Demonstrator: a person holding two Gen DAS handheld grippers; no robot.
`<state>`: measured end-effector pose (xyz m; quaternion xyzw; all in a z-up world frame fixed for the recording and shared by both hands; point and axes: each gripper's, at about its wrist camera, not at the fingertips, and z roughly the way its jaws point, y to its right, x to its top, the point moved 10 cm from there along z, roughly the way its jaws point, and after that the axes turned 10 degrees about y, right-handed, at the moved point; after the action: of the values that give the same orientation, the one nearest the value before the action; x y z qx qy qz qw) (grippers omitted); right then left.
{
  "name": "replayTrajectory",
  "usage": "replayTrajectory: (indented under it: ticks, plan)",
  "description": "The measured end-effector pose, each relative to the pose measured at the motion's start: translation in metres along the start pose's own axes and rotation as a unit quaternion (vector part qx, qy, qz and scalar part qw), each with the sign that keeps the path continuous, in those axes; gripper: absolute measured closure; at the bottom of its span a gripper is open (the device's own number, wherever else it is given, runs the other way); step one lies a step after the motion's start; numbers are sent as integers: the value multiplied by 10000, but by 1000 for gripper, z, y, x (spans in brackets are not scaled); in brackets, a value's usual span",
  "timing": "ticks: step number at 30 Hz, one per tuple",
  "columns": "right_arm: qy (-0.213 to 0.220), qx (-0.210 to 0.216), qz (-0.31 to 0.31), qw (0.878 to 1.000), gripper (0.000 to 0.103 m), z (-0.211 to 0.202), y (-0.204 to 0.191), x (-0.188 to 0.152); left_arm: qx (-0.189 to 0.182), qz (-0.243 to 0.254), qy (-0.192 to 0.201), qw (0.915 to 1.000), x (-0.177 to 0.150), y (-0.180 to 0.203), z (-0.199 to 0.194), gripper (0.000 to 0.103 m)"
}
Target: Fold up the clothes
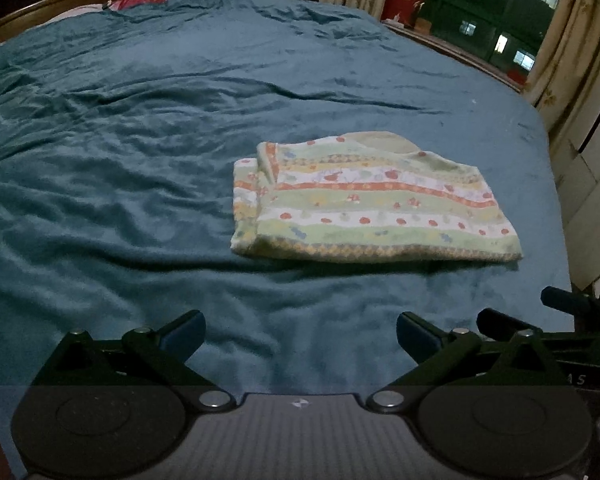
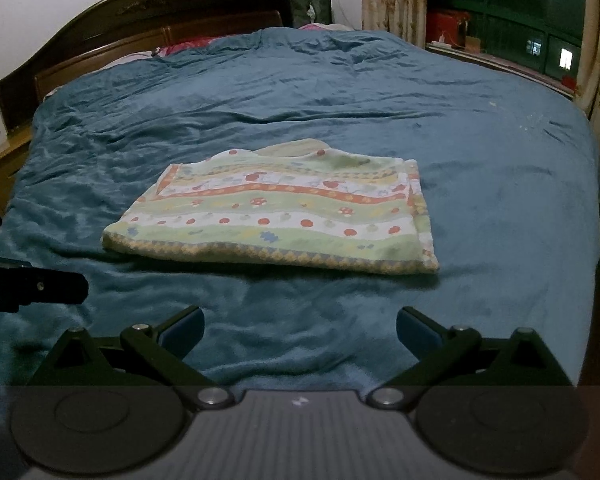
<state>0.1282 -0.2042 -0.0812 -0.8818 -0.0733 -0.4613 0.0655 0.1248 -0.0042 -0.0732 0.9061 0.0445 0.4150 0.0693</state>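
Lying flat on the blue bedspread [image 2: 480, 168], the striped garment [image 2: 284, 208] already forms a compact rectangle, its patterned hem edge turned toward both cameras. That neat stack, with layers showing at the side edges and a plain beige patch [image 2: 296, 147] peeking out at its far edge, suggests the folding of this piece is done or nearly so. It sits near the foot end of the bed, well apart from the wooden headboard [image 2: 140, 20] at 11 o'clock in the right wrist view.

In the left wrist view the garment [image 1: 372, 204] lies at about 1 o'clock from the camera; in the right wrist view it lies at about 12 o'clock, slightly toward 11. Both tools sit back from it over bare bedspread, probably so the fold rests undisturbed and can be checked.

The left gripper [image 1: 300, 334] has its jaws spread as wide as they go, with only blue fabric seen between them; it grips nothing and touches nothing. The right gripper [image 2: 300, 330] looks just as wide apart and equally empty. Each tool's dark body also shows at the edge of the other's view, at 4 o'clock from the left camera and 8 o'clock from the right, so the 2 are side by side.
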Motion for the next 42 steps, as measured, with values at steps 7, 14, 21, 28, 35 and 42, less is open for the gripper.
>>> replayTrajectory:
  ticks: [7,14,21,28,35,42]
  plan:
    - [-41,26,41,10000,0,-5,-6,-9,56,69,40,10000,-3,0,-3,0]
    - [-95,43,104,9999,0,-9,-11,-17,105,115,69,9999,-9,0,-6,0]
    - [-132,37,96,9999,0,-12,-14,-23,76,119,44,9999,-14,4,-5,0]
    - [-108,35,128,9999,0,-15,-13,-24,73,251,6,9997,-19,11,-6,0]
    - [-70,52,156,9998,0,-18,-13,-24,72,281,10,9996,-20,14,-6,0]
    - [-47,60,173,9998,0,-20,-14,-24,46,298,11,9995,-21,17,-6,0]
